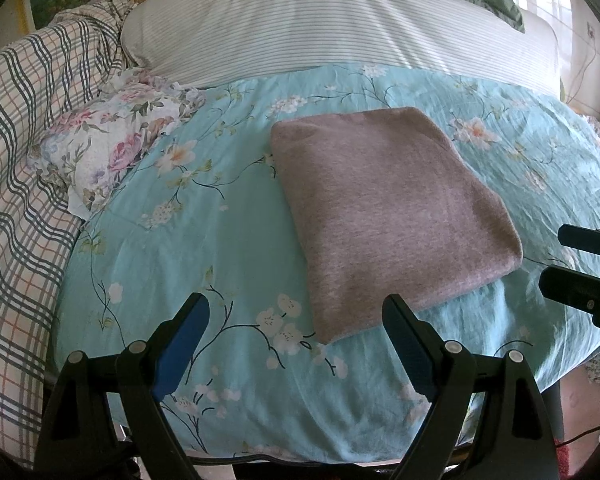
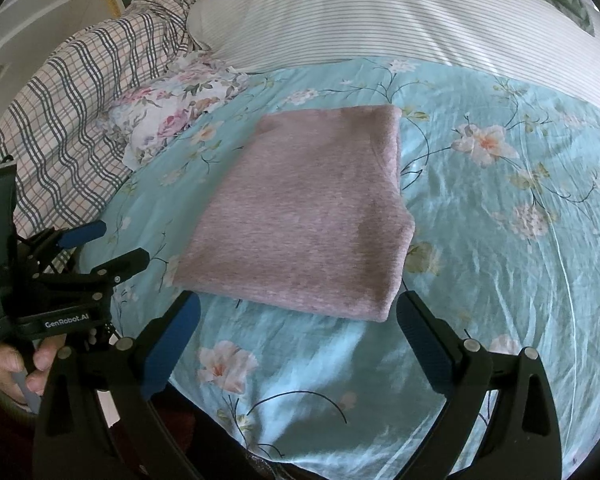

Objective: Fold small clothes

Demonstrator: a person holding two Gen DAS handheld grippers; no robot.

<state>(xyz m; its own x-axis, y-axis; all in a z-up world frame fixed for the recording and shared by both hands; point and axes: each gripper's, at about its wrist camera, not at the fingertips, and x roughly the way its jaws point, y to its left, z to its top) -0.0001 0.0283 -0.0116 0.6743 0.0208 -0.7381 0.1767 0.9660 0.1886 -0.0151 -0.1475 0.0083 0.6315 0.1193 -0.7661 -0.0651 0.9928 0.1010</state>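
Presently, the left tongs (image 1: 296, 312) stand wide open at the lower edge of the frame, holding nothing, their blue pads (image 1: 180, 344) apart over the bed sheet (image 1: 220, 248). The right tongs (image 2: 298, 312) are likewise spread wide and empty. Just beyond both lies the folded mauve garment (image 1: 384, 216), flat at frame centre on the turquoise flowered sheet. A floral cloth (image 1: 108, 144) sits crumpled at left; a striped pillow (image 1: 320, 20) spans the top.
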